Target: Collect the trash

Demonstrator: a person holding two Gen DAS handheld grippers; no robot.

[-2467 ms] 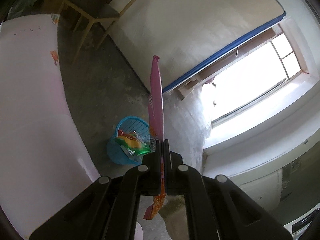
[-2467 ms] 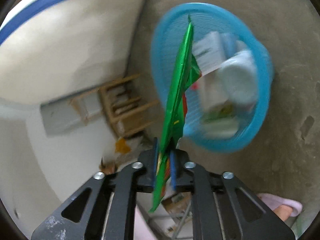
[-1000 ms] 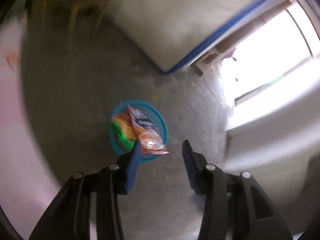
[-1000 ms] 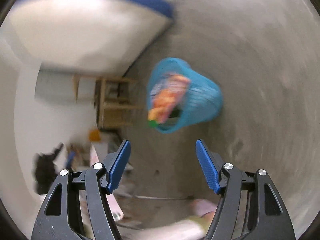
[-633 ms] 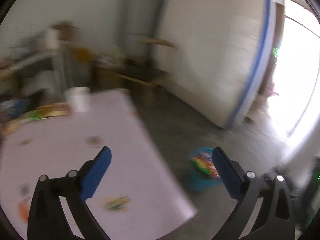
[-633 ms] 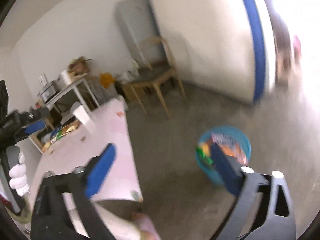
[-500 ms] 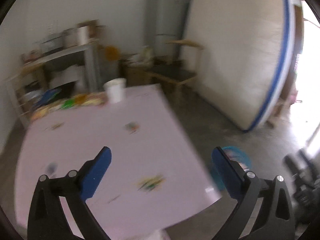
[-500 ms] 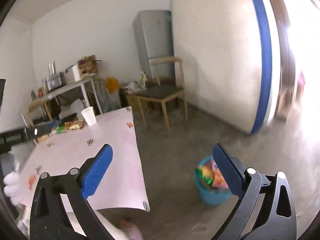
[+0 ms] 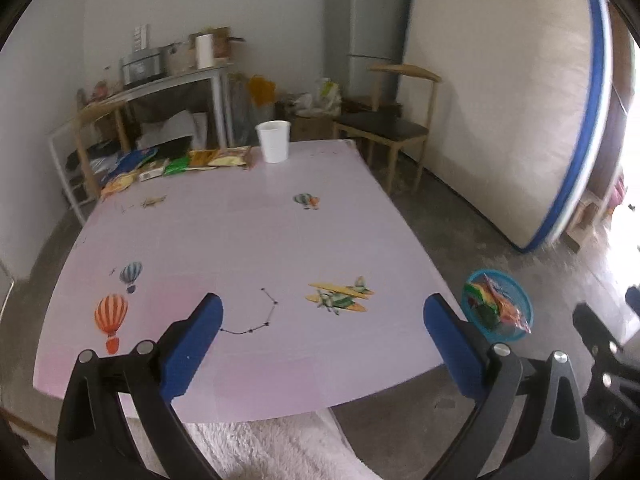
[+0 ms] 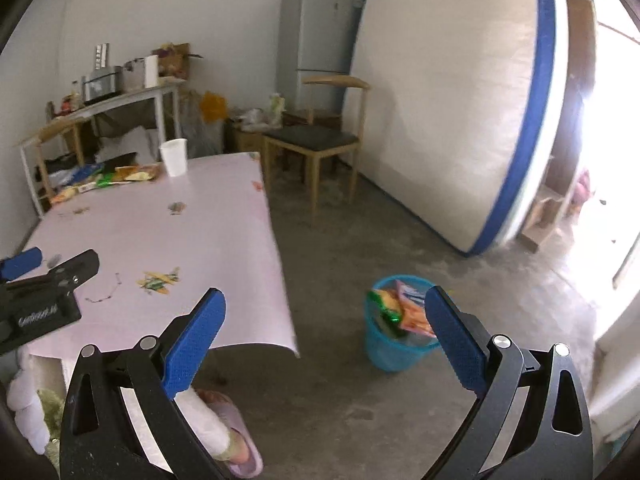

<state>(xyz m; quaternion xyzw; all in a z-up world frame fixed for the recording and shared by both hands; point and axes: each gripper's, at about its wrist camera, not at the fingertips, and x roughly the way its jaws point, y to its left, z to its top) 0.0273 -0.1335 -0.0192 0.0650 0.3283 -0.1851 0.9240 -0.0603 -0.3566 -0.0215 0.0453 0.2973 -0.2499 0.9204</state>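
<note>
A blue mesh trash basket [image 9: 516, 322] [image 10: 386, 354] stands on the floor right of the pink table [image 9: 240, 248] [image 10: 160, 248], filled with green, orange and pink snack wrappers [image 10: 404, 308]. At the table's far edge lie several snack packets [image 9: 176, 164] [image 10: 108, 178] and a white paper cup [image 9: 273, 141] [image 10: 174, 157]. My left gripper [image 9: 322, 314] is open and empty above the table's near edge. My right gripper [image 10: 324, 308] is open and empty over the floor, left of the basket.
A wooden chair [image 10: 316, 136] stands beyond the table, a grey fridge [image 10: 316, 28] behind it. A mattress with a blue edge [image 10: 460, 92] leans on the right wall. A cluttered shelf table [image 9: 160, 80] is at the back left. A slippered foot [image 10: 236, 436] is below.
Both grippers let their wrappers drop into the basket and opened wide. Both then swung up and back from the basket to face the table and room.
</note>
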